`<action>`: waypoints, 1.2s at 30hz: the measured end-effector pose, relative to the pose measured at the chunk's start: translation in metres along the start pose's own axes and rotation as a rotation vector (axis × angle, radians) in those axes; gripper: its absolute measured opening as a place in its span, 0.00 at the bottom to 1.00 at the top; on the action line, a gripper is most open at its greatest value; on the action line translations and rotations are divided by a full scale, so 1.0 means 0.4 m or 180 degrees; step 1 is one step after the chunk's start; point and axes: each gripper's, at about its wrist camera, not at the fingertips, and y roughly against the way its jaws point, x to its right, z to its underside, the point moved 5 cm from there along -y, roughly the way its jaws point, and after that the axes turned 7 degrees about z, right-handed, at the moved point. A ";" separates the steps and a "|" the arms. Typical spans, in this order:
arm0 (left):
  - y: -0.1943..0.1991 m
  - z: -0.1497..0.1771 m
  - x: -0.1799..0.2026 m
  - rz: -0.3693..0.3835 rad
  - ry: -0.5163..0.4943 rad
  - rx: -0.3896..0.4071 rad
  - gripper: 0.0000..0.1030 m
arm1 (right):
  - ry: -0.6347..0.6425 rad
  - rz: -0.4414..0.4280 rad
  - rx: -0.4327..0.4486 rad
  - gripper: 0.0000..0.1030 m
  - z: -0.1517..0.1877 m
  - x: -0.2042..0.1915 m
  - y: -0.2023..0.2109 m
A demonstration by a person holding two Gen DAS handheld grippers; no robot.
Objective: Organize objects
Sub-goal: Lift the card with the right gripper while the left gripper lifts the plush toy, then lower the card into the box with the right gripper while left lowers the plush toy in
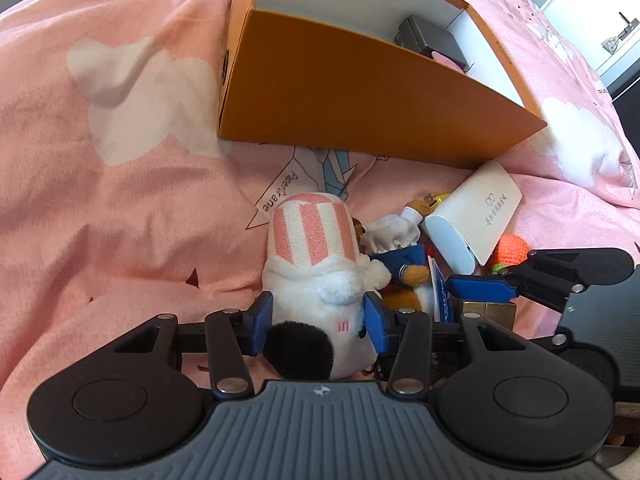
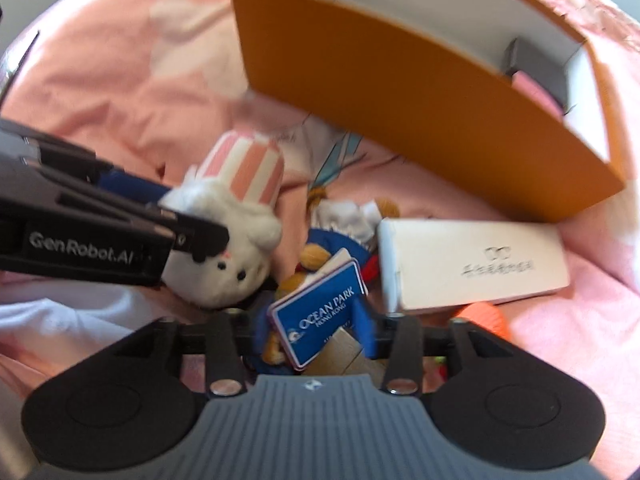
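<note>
Left gripper (image 1: 318,322) pinches the white plush (image 1: 320,280) (striped hat) on the pink bedding (image 1: 120,200). Right gripper (image 2: 310,330) clamps the blue card (image 2: 316,316) just beside it. White case (image 2: 472,264) touches the orange box (image 1: 360,100) beyond.

This is a home bedroom. A soft, rumpled pink bedsheet printed with white clouds and paper cranes (image 1: 132,128) fills most of both frames. Plush toys lie on it at centre, among them a white stuffed animal in a pink-striped hat (image 1: 316,264). At the upper right of the left wrist frame stands white cabinet-like furniture (image 1: 592,12).
</note>
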 end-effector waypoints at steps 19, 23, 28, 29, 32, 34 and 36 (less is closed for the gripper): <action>0.061 -0.018 0.015 0.0137 -0.0094 0.0187 0.53 | -0.0009 -0.0058 0.0473 0.30 -0.010 0.021 0.105; 0.102 -0.031 0.016 0.0186 -0.0104 0.0273 0.53 | -0.0157 -0.0247 0.0568 0.22 -0.025 0.054 0.149; 0.156 -0.054 0.018 0.0331 -0.0065 0.0390 0.53 | -0.0310 -0.0344 0.0721 0.14 -0.052 0.099 0.207; 0.165 -0.060 0.019 0.0372 -0.0053 0.0409 0.53 | -0.0344 -0.0376 0.0756 0.14 -0.060 0.104 0.219; 0.191 -0.080 0.027 0.0448 -0.0067 0.0481 0.53 | -0.0370 -0.0431 0.0859 0.13 -0.082 0.116 0.253; 0.211 -0.090 0.035 0.0463 -0.0093 0.0534 0.53 | -0.0362 -0.0446 0.0919 0.13 -0.094 0.124 0.277; 0.230 -0.101 0.045 0.0479 -0.0129 0.0588 0.53 | -0.0340 -0.0449 0.0970 0.13 -0.109 0.128 0.294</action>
